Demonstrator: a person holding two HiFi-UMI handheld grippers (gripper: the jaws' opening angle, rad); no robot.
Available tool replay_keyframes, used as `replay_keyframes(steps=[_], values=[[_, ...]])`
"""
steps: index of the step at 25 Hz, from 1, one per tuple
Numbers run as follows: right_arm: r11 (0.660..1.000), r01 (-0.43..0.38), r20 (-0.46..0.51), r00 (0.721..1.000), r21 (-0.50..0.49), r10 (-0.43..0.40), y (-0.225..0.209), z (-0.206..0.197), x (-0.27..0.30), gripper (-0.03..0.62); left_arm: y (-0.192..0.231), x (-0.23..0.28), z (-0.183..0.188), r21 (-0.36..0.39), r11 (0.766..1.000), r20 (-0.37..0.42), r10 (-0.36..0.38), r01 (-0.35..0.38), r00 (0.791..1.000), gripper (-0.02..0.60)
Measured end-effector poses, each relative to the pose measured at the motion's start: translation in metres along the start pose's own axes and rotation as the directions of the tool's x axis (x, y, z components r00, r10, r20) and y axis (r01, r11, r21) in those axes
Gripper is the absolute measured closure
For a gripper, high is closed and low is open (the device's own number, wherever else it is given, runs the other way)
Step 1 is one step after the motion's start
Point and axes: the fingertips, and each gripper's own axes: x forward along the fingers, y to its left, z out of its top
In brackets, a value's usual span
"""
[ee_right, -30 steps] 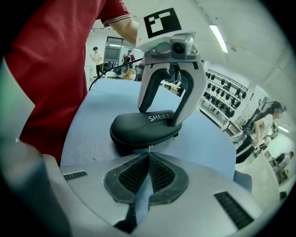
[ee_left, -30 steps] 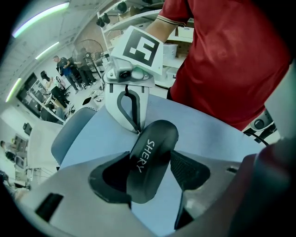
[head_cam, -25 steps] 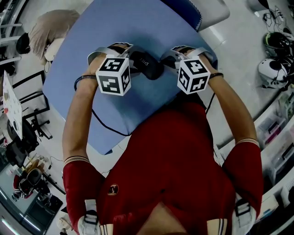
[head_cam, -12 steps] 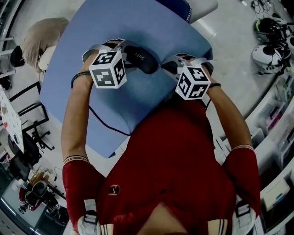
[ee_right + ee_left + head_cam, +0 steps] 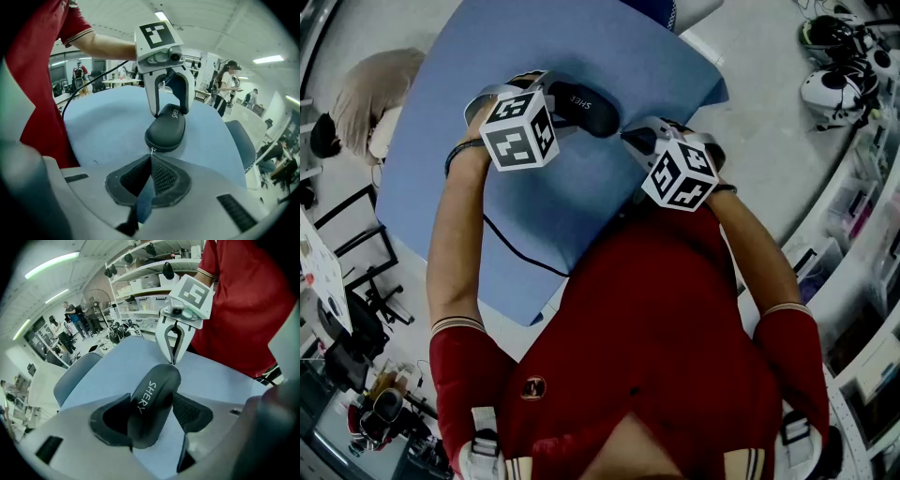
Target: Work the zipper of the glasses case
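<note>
A black glasses case (image 5: 586,106) with white lettering lies on the blue table (image 5: 487,56). My left gripper (image 5: 555,97) straddles its far end, and its pads (image 5: 191,412) press on the sides of the case (image 5: 152,397). My right gripper (image 5: 151,158) is shut at the case's (image 5: 166,130) near end, pinching the small silver zipper pull (image 5: 152,150). In the left gripper view the right gripper (image 5: 174,361) points down at the tip of the case. In the head view the right gripper (image 5: 626,137) sits just right of the case.
A black cable (image 5: 517,251) runs across the near part of the table. A grey chair (image 5: 241,140) stands at the far side. Helmets (image 5: 830,89) lie on the floor to the right, and a beige bundle (image 5: 375,84) lies to the left. People stand in the background.
My right gripper has rolled and drawn back toward the person, still shut at the case's end. The left gripper has stayed on the case.
</note>
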Motion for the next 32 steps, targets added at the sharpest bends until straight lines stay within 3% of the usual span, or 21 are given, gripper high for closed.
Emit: replay_keyframes(steps=[7,17,28,32], values=[[0.979,0.085,-0.029,0.996,0.186,-0.081,0.012,0.006,0.001,0.597,-0.002,0.0,0.004,0.0,1.0,0.025,0.012,-0.012,1.0,0.298],[0.905,0.155,-0.074,0.988,0.396,-0.137,0.021,0.021,0.016,0.597,-0.004,0.0,0.003,-0.007,1.0,0.061,0.019,-0.019,0.998,0.298],[0.815,0.203,-0.098,0.979,0.544,-0.178,0.024,0.026,0.02,0.594,-0.008,-0.005,0.008,0.002,0.998,0.079,0.067,-0.068,0.995,0.298],[0.744,0.16,-0.063,0.986,0.649,-0.158,0.025,0.03,0.025,0.577,-0.008,-0.005,0.006,0.003,0.997,0.063,0.081,-0.081,0.995,0.298]])
